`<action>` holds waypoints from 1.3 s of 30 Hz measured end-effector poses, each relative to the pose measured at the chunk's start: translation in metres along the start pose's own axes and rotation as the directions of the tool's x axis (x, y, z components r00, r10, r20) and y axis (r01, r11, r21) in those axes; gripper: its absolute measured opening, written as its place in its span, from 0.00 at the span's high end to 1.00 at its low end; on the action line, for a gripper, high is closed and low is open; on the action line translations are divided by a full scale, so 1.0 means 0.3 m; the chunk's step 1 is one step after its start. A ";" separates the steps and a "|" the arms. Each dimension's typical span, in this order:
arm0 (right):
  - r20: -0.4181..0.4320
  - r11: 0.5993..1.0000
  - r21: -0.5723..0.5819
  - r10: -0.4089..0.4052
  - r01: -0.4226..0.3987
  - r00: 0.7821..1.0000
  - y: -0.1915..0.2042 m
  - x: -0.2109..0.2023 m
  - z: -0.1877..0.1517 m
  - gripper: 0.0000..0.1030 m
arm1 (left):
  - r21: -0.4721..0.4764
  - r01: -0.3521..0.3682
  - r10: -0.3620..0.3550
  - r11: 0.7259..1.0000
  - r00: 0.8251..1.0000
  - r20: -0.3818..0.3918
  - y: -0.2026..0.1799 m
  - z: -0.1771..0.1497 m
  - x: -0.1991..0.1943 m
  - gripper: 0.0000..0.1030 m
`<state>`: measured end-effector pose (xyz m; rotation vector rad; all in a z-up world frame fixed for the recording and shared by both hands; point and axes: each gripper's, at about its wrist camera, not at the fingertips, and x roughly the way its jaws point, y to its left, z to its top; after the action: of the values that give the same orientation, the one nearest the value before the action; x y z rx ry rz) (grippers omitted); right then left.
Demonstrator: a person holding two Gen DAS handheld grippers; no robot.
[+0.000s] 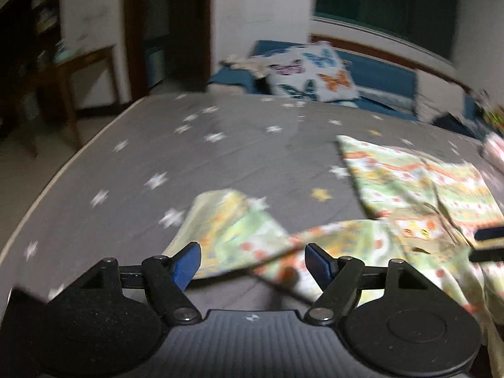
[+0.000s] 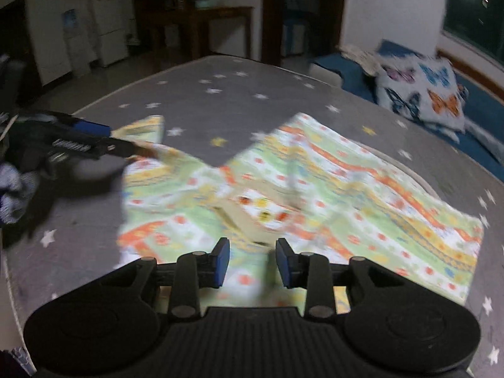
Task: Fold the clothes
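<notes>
The garment [image 2: 302,195] lies spread on the bed [image 2: 201,100], one sleeve [image 1: 226,230] at near left. Both grippers — left [image 1: 253,260], right [image 2: 252,261] — hover with jaws spread, pinching nothing. Judged step: reaching to grasp; next calls for closing on an edge.

Green-orange-yellow floral garment [image 2: 315,182], grey white-starred bedsheet [image 1: 220,157], white butterfly-print pillow [image 1: 312,72], blue fingers [image 2: 220,261]

A grey star-print mattress cover [image 1: 220,157] fills the foreground. Beyond its far edge, a butterfly-print pillow [image 1: 310,74] rests on a blue bench cushion [image 1: 384,74]. A wooden table [image 2: 217,22] and white refrigerator [image 2: 108,28] stand farther back.
</notes>
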<state>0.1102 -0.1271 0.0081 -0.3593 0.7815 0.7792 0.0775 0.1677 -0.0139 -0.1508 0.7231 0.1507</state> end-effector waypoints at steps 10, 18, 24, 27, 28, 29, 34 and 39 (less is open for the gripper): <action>0.019 0.979 -0.177 0.106 -0.101 0.994 0.248 0.067 0.035 0.60 | -0.189 0.024 -0.029 0.982 0.999 -0.023 0.159 -0.041 -0.079 0.33; 0.004 0.971 -0.199 0.137 -0.133 0.991 0.311 0.115 0.062 0.60 | -0.218 0.064 -0.072 0.974 0.997 -0.029 0.173 -0.025 -0.026 0.35; -0.005 0.975 -0.189 0.117 -0.116 0.993 0.297 0.117 0.059 0.60 | -0.263 0.109 -0.116 0.959 0.993 -0.014 0.197 0.033 0.015 0.82; 0.000 0.979 -0.171 0.113 -0.111 0.994 0.282 0.116 0.064 0.60 | -0.278 0.139 -0.140 0.951 0.990 0.017 0.168 0.084 0.017 0.89; 0.002 0.980 -0.167 0.111 -0.109 0.994 0.278 0.116 0.064 0.60 | -0.268 0.150 -0.147 0.952 0.989 0.033 0.148 0.103 0.013 0.90; 0.004 0.981 -0.163 0.109 -0.106 0.994 0.274 0.115 0.065 0.60 | -0.254 0.172 -0.165 0.952 0.985 0.048 0.120 0.123 0.011 0.90; 0.008 0.985 -0.144 0.100 -0.098 0.995 0.253 0.117 0.065 0.60 | -0.147 0.316 -0.306 0.937 0.948 0.087 -0.059 0.210 0.011 0.90; 0.006 0.988 -0.127 0.091 -0.090 0.996 0.228 0.105 0.050 0.58 | 0.009 0.477 -0.477 0.879 0.879 -0.004 -0.254 0.201 0.009 0.82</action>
<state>0.0813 -0.0573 -0.0061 -0.4347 0.7428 0.9184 0.1328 0.1046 0.0356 -0.3160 0.6686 -0.3272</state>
